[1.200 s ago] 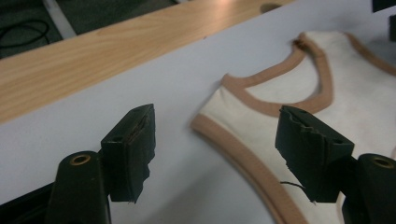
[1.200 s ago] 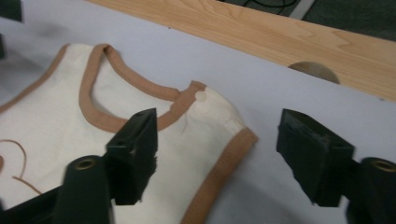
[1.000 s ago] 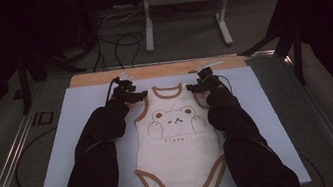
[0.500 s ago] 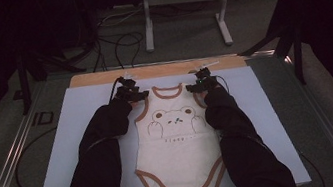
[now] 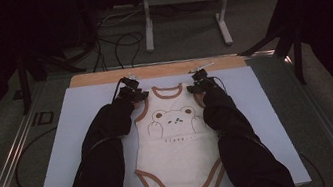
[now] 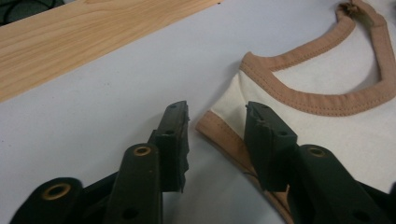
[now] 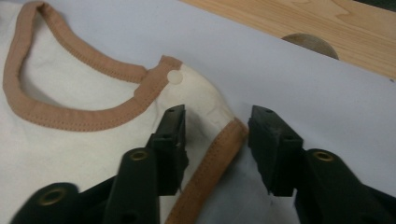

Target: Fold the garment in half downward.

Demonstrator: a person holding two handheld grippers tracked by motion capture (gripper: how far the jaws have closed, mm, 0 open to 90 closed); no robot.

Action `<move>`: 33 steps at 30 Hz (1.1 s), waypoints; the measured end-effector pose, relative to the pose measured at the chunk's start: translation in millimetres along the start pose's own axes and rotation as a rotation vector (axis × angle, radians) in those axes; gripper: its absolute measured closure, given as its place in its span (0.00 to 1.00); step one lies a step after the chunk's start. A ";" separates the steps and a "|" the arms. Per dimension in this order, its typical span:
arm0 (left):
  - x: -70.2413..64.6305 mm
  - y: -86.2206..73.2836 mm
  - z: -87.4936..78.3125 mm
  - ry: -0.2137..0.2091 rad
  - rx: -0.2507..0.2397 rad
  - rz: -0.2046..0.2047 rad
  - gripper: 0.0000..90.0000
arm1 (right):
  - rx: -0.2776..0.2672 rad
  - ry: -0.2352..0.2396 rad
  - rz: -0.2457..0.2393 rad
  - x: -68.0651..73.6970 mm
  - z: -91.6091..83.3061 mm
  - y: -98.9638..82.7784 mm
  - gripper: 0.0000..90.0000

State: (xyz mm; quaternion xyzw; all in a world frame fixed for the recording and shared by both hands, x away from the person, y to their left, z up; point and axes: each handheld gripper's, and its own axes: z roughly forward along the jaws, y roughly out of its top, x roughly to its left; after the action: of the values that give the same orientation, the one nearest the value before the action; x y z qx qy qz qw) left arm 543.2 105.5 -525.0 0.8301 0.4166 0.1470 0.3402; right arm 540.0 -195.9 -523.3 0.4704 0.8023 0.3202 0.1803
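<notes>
A cream baby bodysuit [image 5: 177, 142] with brown trim and a bear print lies flat on the pale mat, neck away from the person. My left gripper [image 5: 140, 95] sits at its left shoulder and my right gripper [image 5: 194, 88] at its right shoulder. In the left gripper view the jaws [image 6: 217, 130] straddle the brown shoulder edge of the bodysuit [image 6: 327, 130], with a gap on both sides. In the right gripper view the jaws [image 7: 217, 135] likewise straddle the trimmed shoulder edge of the bodysuit [image 7: 84, 144] without pressing it. Both pairs of jaws have just been closing.
The pale mat [image 5: 75, 138] covers most of the table, with a strip of wooden board [image 5: 160, 69] along its far edge. Dark-sleeved forearms lie on either side of the garment. Cables and a metal stand [image 5: 180, 0] are on the floor beyond the table.
</notes>
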 end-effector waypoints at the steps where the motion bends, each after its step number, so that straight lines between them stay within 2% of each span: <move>1: -1.4 0.5 0.3 0.000 0.001 0.006 0.71 | 0.000 0.004 -0.007 0.3 0.1 0.3 0.68; 5: -2.9 2.6 0.2 -0.013 0.018 0.001 0.79 | 0.020 0.017 -0.028 3.9 -0.3 3.1 0.80; 7: -3.7 3.7 0.3 -0.020 0.024 -0.004 0.83 | 0.024 0.022 -0.035 4.5 -0.3 3.6 0.82; 11: -6.2 5.0 0.7 -0.028 0.032 -0.002 0.94 | 0.029 0.030 -0.025 4.0 -0.9 4.0 0.90; 14: -7.2 5.8 0.5 -0.027 0.036 0.007 0.97 | 0.026 0.033 -0.023 3.7 -2.3 3.5 0.96; 22: -10.5 6.1 -2.5 -0.033 0.022 0.037 0.99 | 0.021 0.031 -0.039 5.3 -5.2 3.1 0.98; 27: -11.7 9.6 -9.0 -0.054 0.002 0.036 0.99 | 0.004 0.034 -0.039 4.9 -11.5 4.4 0.98; 33: -10.0 13.0 -18.8 -0.042 -0.020 0.030 1.00 | -0.022 0.029 -0.052 7.4 -21.1 10.1 0.98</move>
State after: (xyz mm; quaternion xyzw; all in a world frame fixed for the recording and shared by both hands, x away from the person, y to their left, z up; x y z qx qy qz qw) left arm 534.9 100.4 -502.0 0.8357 0.3954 0.1390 0.3548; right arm 530.3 -193.2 -501.0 0.4426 0.8132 0.3312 0.1820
